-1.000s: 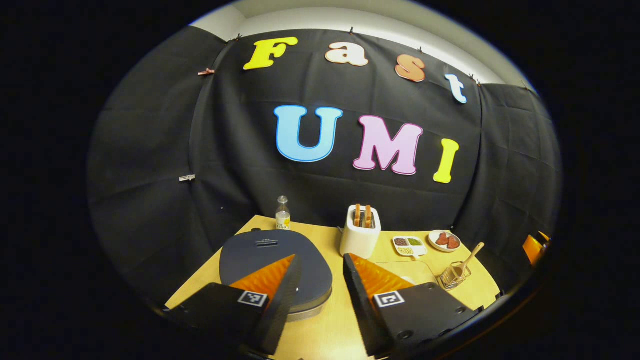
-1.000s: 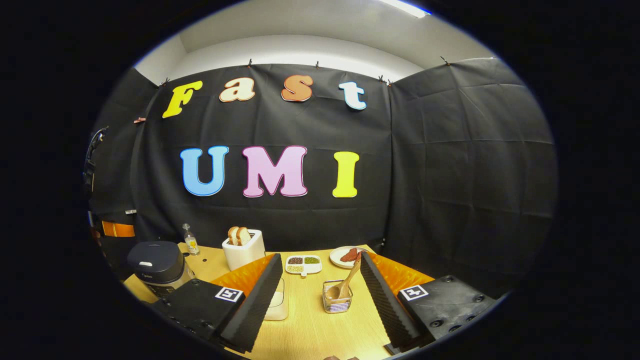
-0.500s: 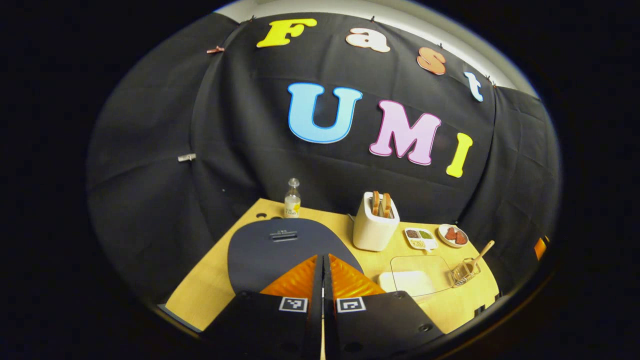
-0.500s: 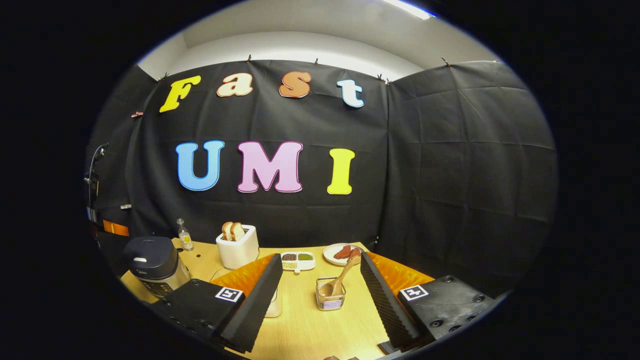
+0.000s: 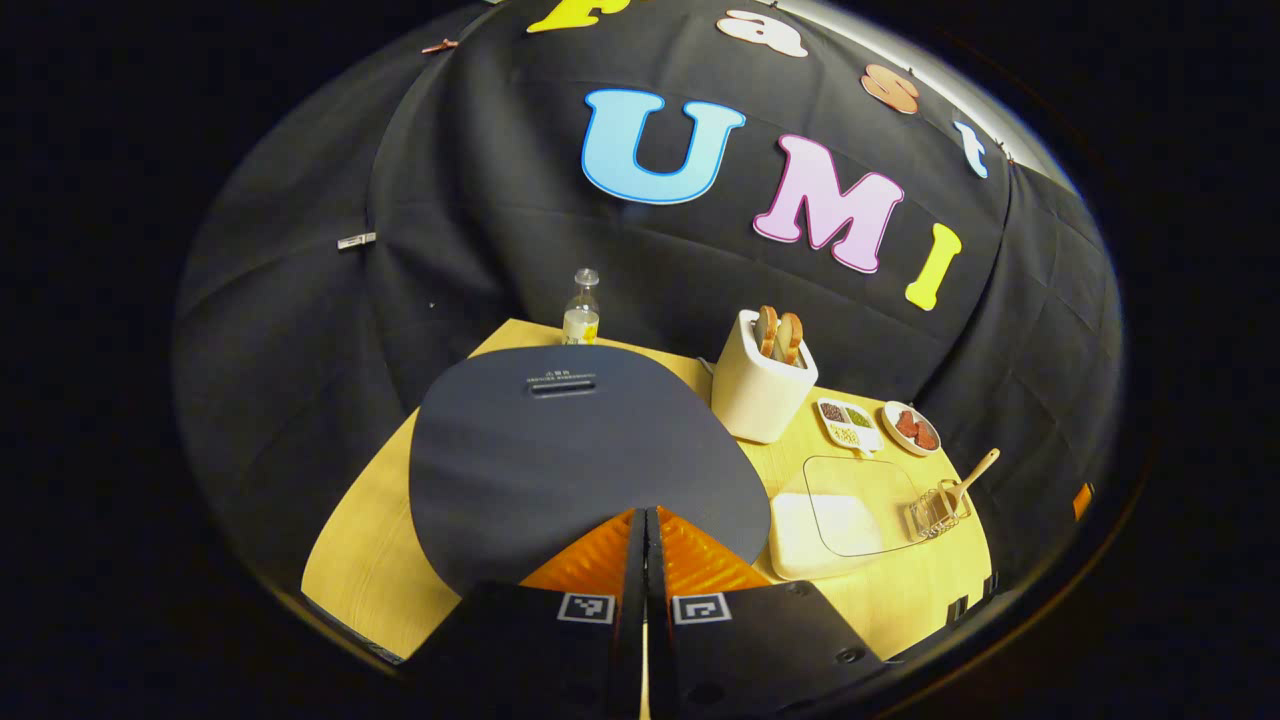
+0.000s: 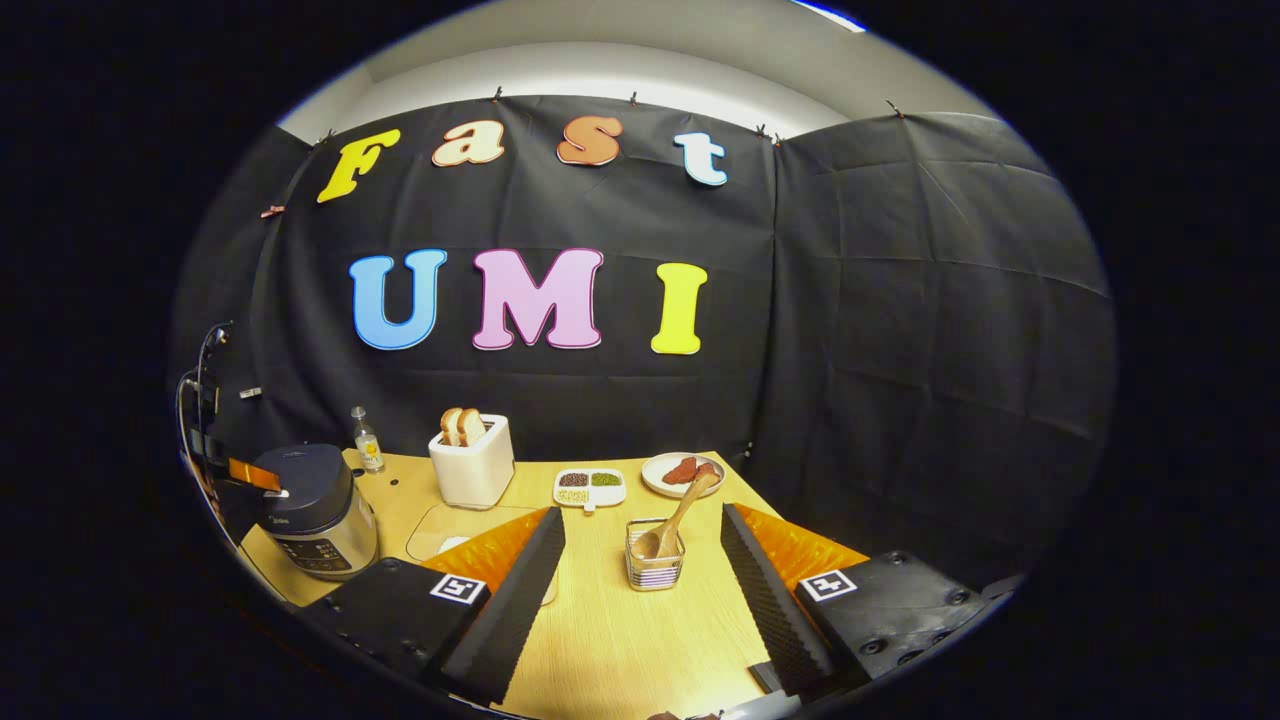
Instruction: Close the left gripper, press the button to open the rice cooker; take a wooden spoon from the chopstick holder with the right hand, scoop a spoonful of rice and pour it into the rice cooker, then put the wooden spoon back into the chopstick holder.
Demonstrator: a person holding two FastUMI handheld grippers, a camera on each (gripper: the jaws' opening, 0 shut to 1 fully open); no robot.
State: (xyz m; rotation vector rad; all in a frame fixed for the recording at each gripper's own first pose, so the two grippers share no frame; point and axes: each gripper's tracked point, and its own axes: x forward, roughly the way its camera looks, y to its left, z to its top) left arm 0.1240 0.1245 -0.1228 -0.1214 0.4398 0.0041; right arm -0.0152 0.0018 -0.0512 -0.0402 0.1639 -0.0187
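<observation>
**Left hand-held gripper poised over the cooker lid**

Left hand-held gripper (image 5: 644, 530), fingers pressed together, hangs at the near edge of the rice cooker (image 5: 570, 450); the lid is down, and its button (image 6: 277, 492) shows in the right gripper view. Further right, the right hand-held gripper (image 6: 642, 560) is spread, empty, facing the chopstick holder (image 6: 654, 572), where the wooden spoon (image 6: 672, 520) leans up and to the right.

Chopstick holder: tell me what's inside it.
A wooden spoon stands in the wire chopstick holder, bowl down, handle leaning out over the rim toward the plate. The bowl's underside and the holder's floor are hidden behind the wires.
</observation>
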